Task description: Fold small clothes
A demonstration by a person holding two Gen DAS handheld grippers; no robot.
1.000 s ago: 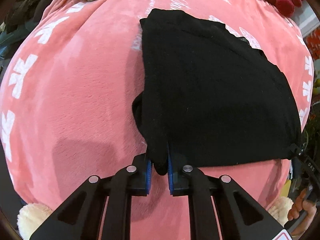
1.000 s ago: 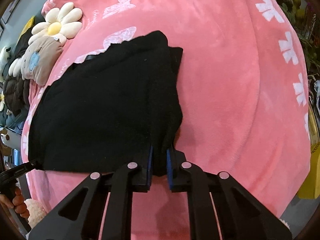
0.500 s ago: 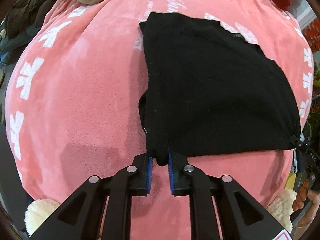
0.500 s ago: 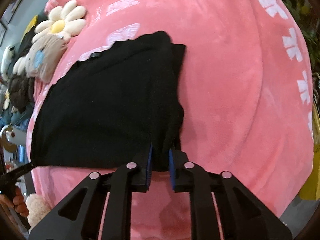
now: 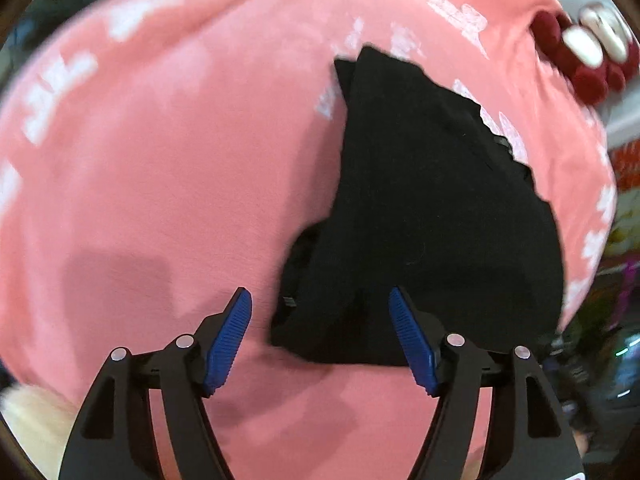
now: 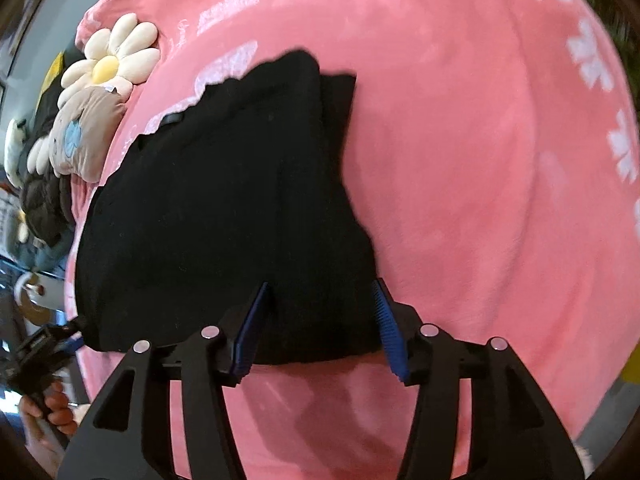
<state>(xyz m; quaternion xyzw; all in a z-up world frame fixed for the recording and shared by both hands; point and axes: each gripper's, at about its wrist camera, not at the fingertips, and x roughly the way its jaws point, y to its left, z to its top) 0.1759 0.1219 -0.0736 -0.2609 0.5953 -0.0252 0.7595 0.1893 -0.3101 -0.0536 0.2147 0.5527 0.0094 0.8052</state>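
Note:
A black garment (image 5: 432, 216) lies folded on a pink fleece blanket (image 5: 168, 168). In the left wrist view my left gripper (image 5: 320, 320) is open, its blue pads (image 5: 228, 336) spread either side of the garment's near left corner, holding nothing. In the right wrist view the same garment (image 6: 224, 216) lies flat, and my right gripper (image 6: 320, 316) is open over its near right corner, blue pads (image 6: 250, 328) apart. The left tool and the hand holding it (image 6: 44, 364) show at the far left edge of that view.
A daisy-shaped plush and a grey cushion (image 6: 92, 100) lie at the blanket's (image 6: 480, 160) far left edge, with dark clothes behind. A red and white plush (image 5: 588, 52) sits at the far right. A cream furry item (image 5: 28, 420) is at the near left edge.
Both grippers were shut on the garment's near corners; now both have opened and let go. The garment rests on the blanket. The left view has swung left and is blurred.

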